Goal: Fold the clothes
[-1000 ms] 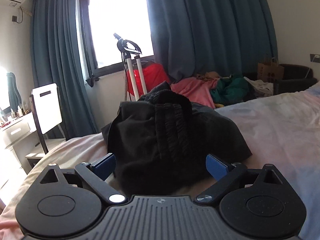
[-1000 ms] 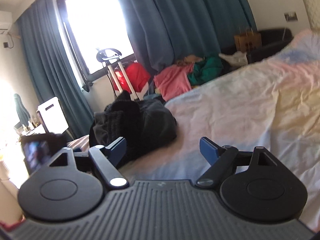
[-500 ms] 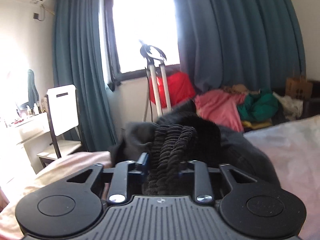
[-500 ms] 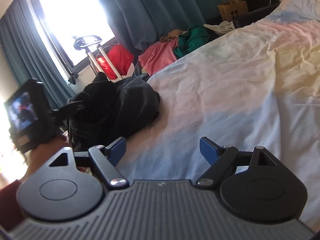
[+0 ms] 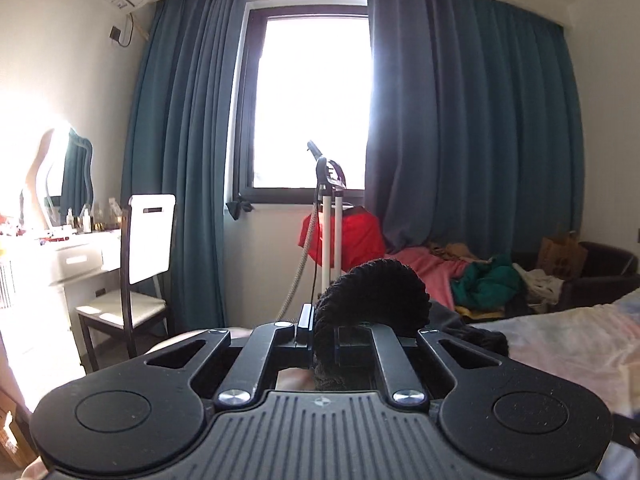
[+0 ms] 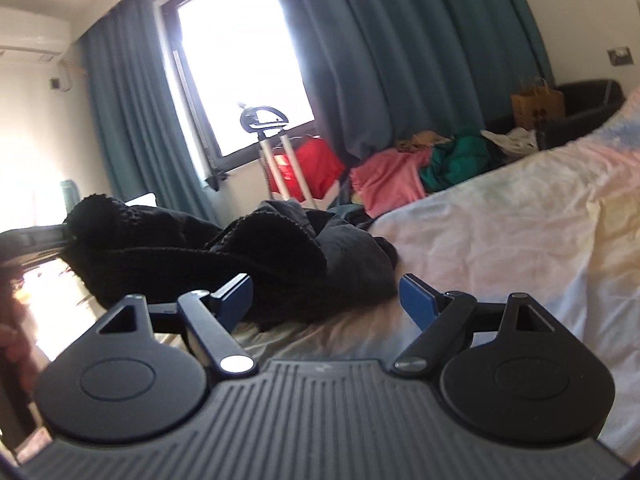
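Note:
My left gripper (image 5: 322,330) is shut on a black knitted garment (image 5: 372,292) and holds it lifted above the bed; a fold of the knit bulges over the fingers. In the right wrist view the same black knit (image 6: 192,252) stretches from the left gripper at the far left down to a dark grey garment (image 6: 344,260) heaped on the bed (image 6: 500,232). My right gripper (image 6: 326,300) is open and empty, low over the sheet just in front of the dark pile.
A pale tie-dye sheet covers the bed. Beyond it are a garment steamer stand (image 5: 328,216), a red bag (image 5: 352,236), a pile of pink and green clothes (image 5: 472,276), a white chair (image 5: 140,264), a dresser (image 5: 60,256) and teal curtains.
My left gripper closed on the black knit and raised it off the pile. My right gripper moved in toward the dark pile and stayed open.

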The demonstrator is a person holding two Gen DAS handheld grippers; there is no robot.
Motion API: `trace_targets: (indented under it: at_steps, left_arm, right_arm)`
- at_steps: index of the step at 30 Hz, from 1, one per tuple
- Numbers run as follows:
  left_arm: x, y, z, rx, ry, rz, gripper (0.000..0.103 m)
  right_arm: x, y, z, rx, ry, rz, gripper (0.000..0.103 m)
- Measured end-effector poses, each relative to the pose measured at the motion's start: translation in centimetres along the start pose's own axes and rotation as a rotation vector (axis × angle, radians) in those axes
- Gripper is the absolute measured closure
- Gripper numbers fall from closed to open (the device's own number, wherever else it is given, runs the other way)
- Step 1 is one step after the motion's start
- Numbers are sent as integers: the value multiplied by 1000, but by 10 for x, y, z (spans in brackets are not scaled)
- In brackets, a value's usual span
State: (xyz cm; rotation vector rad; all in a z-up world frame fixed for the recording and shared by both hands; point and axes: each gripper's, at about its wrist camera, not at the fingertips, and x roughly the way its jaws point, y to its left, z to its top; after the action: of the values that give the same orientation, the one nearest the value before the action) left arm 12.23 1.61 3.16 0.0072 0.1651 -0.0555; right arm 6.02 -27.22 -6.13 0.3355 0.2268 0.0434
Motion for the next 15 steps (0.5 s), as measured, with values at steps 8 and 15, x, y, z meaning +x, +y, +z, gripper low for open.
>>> trace_targets:
  at_steps: [8, 15]
  left_arm:
    - [-21, 110, -66, -167, 373, 16, 94]
    - [-31, 131, -75, -262, 438, 51, 78]
  right_arm:
    - [4, 29, -16, -79, 157, 45, 39]
    - [25, 54, -40, -181, 203, 41, 41]
